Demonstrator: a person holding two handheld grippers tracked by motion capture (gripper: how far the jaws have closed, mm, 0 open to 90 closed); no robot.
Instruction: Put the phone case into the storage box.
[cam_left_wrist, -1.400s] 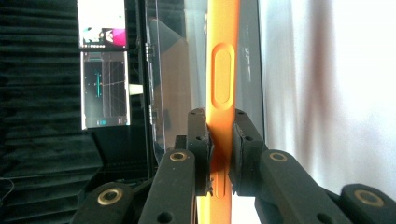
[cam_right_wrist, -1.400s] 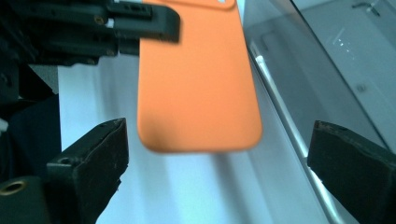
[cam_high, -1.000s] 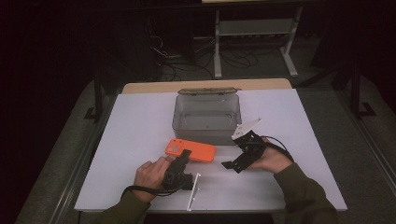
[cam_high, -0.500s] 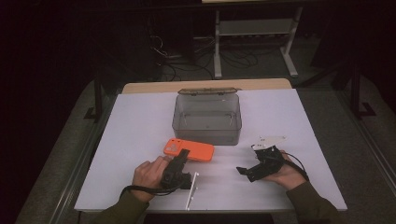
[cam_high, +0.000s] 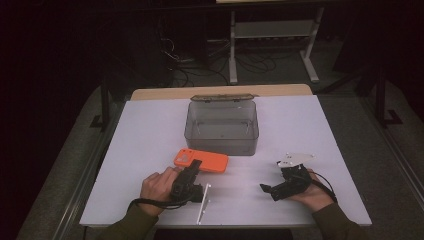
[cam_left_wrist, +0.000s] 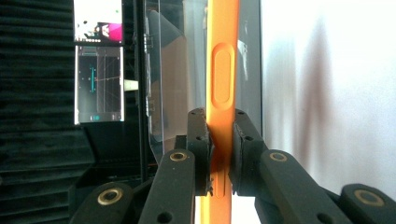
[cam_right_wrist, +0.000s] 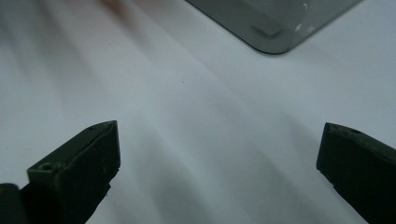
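Note:
An orange phone case (cam_high: 202, 160) lies flat on the white table (cam_high: 150, 130), in front of a clear grey plastic box (cam_high: 222, 127). My left gripper (cam_high: 192, 167) is shut on the case's near edge; in the left gripper view the two jaws clamp the orange case (cam_left_wrist: 220, 93) edge-on, its side button showing. My right gripper (cam_high: 267, 189) rests low at the table's front right, held by a hand, jaws pointing left. Its view shows both jaws wide open over bare table, with my right gripper (cam_right_wrist: 217, 158) holding nothing and a corner of the box (cam_right_wrist: 275, 23) at the top.
The grey box is open-topped with its lid (cam_high: 223, 98) hinged back. A thin white stick (cam_high: 203, 205) lies near the front edge beside the left hand. Dark floor, cables and a metal rack (cam_high: 270, 35) lie beyond the table.
My right gripper has drawn back from near the box toward the front right of the table and lowered. The left gripper stays clamped on the orange case.

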